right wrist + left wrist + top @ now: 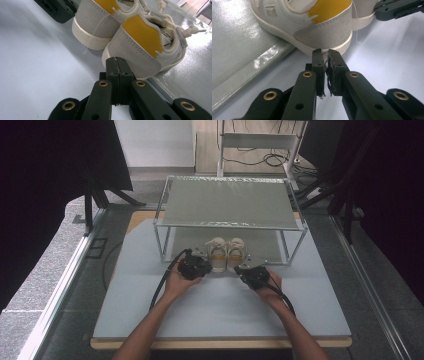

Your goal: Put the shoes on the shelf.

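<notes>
- At the front edge of the rack's lower shelf [295,251], a pair of white sneakers stands side by side with heels toward you and yellow linings showing: the left sneaker [216,254] and the right sneaker [236,253].
- Toes rest on the silvery shelf; the heels hang over its edge onto the pale blue table [220,307].
- Your left gripper [194,266] sits just behind the left sneaker's heel; in the left gripper view its jaws are nearly clenched, with a thin slit between the pads and nothing in it, and the tips [325,58] are right at the heel's sole rim [329,48].
- Whether those tips touch the sole, you cannot tell.
- Your right gripper [251,273] sits just behind the right sneaker's heel; in the right gripper view its jaws are clenched pad to pad on nothing [116,65].
- Both sneakers [140,47] stand upright, close beside each other.
</notes>
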`<state>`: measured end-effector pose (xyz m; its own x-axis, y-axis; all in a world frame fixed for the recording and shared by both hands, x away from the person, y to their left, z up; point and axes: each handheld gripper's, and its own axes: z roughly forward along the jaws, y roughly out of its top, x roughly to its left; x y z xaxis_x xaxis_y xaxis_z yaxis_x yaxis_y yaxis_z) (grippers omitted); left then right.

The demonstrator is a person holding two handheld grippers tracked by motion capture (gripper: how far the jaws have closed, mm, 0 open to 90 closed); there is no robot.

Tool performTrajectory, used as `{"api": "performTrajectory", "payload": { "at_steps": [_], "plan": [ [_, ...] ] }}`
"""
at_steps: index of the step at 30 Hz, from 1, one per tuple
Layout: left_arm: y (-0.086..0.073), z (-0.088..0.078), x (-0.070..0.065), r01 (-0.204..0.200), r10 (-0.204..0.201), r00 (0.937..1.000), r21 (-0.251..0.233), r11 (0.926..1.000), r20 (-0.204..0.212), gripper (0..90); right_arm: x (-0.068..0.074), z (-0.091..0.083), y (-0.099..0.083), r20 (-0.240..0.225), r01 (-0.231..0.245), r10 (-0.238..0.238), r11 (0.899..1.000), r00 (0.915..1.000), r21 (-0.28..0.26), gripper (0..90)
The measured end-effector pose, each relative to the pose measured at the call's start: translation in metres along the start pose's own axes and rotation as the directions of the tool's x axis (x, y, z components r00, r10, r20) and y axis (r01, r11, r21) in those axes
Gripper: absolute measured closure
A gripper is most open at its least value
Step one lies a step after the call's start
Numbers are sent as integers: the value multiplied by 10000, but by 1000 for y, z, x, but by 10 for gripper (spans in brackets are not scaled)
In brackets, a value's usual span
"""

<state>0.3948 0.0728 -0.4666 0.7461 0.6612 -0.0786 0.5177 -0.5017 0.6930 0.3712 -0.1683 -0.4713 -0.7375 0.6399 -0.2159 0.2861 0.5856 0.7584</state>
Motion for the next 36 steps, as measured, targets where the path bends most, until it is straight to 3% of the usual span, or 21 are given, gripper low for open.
{"api": "performTrajectory", "payload": {
  "at_steps": [4,11,19,26,29,32,33,34,35,36],
  "plan": [
    [3,2,2,57,-57,10000,21,10000,14,841,-2,1,0,44,139,-139,9999,9999,17,900],
    [9,9,9,203,-203,9998,-2,9998,3,842,-11,5,2,327,-141,142,9999,9994,-47,900],
    [12,15,14,816,-816,9967,-161,9965,32,842,-19,10,2,509,-470,485,9984,9975,-302,900],
    [15,18,20,833,-834,9965,-122,9964,-53,850,-23,14,1,743,-658,696,9964,9948,-536,900],
    [15,20,25,582,-585,9979,-83,9983,-296,853,-25,16,1,916,-693,747,9957,9930,-610,900],
    [15,22,28,765,-767,9968,-99,9970,-242,855,-28,19,1,965,-801,867,9943,9916,-700,900],
    [14,21,26,1027,-1029,9945,-117,9946,-179,856,-29,20,1,994,-826,892,9942,9910,-684,900],
    [15,20,27,728,-730,9972,-144,9972,-136,856,-29,22,2,1043,-812,878,9946,9907,-653,900],
    [14,19,23,1003,-1005,9949,-188,9948,-50,857,-30,23,2,1065,-796,860,9948,9906,-630,900],
    [15,18,21,968,-967,9953,-229,9950,38,856,-30,24,3,1094,-763,826,9952,9906,-609,900]
  ]
}}
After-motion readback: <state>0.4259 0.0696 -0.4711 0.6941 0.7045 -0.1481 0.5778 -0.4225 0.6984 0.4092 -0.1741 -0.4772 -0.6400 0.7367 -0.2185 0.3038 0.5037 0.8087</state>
